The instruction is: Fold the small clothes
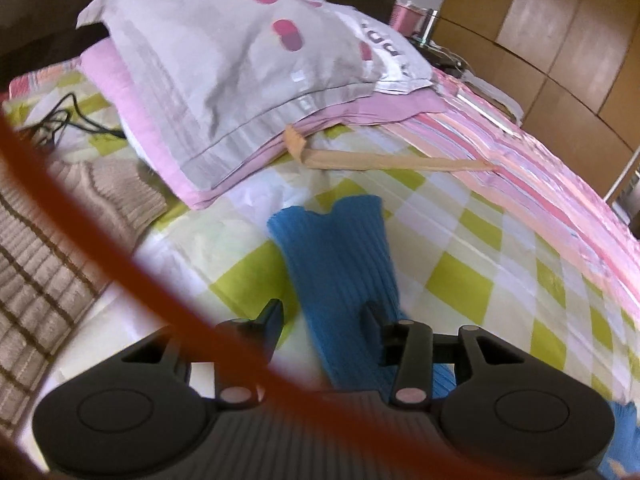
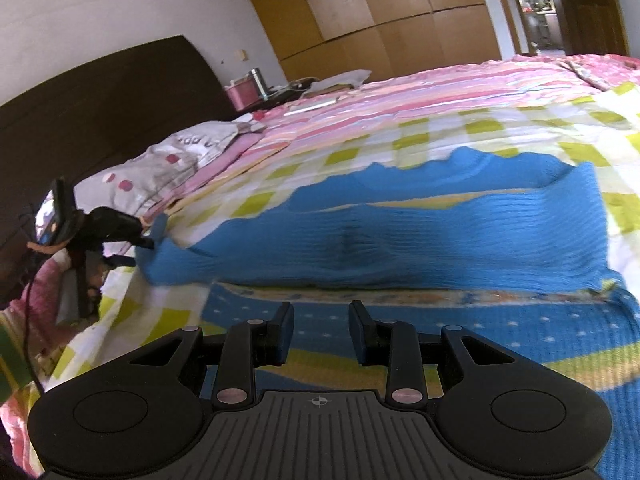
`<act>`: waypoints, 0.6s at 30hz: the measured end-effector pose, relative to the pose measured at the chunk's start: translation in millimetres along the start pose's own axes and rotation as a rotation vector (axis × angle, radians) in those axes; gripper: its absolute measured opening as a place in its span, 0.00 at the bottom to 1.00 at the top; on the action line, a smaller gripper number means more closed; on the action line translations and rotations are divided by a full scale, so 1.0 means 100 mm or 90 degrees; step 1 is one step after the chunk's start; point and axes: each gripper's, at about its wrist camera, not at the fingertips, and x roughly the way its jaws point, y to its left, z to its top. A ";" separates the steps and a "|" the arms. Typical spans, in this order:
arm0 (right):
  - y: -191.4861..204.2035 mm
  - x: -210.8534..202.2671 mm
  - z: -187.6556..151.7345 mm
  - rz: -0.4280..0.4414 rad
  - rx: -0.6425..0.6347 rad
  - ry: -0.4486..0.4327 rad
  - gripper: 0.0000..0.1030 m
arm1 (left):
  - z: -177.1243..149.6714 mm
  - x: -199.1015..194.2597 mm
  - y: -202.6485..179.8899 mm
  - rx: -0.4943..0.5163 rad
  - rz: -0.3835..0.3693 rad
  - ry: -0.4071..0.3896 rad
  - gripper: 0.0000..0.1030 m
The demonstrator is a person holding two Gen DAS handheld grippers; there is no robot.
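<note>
At the bottom of its frame, the left claw (image 1: 322,316) stood open, level and low over the bed (image 1: 460,240), straddling a sleeve of the blue sweater (image 1: 336,252). The right claw (image 2: 320,326) gaped empty above the sweater's hem. Beyond, upper left, lay the grey pillow (image 1: 224,64).

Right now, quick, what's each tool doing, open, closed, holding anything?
Left tool: open, straddling the blue sweater sleeve, not clamped.
Right tool: open, holding nothing, poised over the sweater.
</note>
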 end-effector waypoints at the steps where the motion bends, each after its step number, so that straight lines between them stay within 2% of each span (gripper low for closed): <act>1: 0.02 0.01 0.01 0.002 -0.003 0.002 0.30 | 0.00 0.01 0.00 0.001 0.000 -0.003 0.46; 4: 0.09 0.03 0.02 0.006 -0.010 0.005 0.30 | 0.01 0.01 0.00 0.007 0.005 -0.014 0.41; 6: 0.12 0.03 0.02 0.007 -0.013 0.008 0.30 | 0.03 0.00 0.00 0.014 0.003 -0.018 0.21; 9: 0.13 0.04 0.03 0.008 -0.013 0.012 0.30 | 0.04 -0.05 -0.03 0.036 -0.014 -0.022 0.16; 13: 0.10 0.08 0.03 0.006 0.002 0.019 0.30 | 0.05 -0.19 -0.14 0.063 -0.061 -0.035 0.13; 18: 0.06 0.05 0.03 0.005 0.019 0.016 0.30 | 0.01 -0.42 -0.34 0.078 -0.149 -0.036 0.13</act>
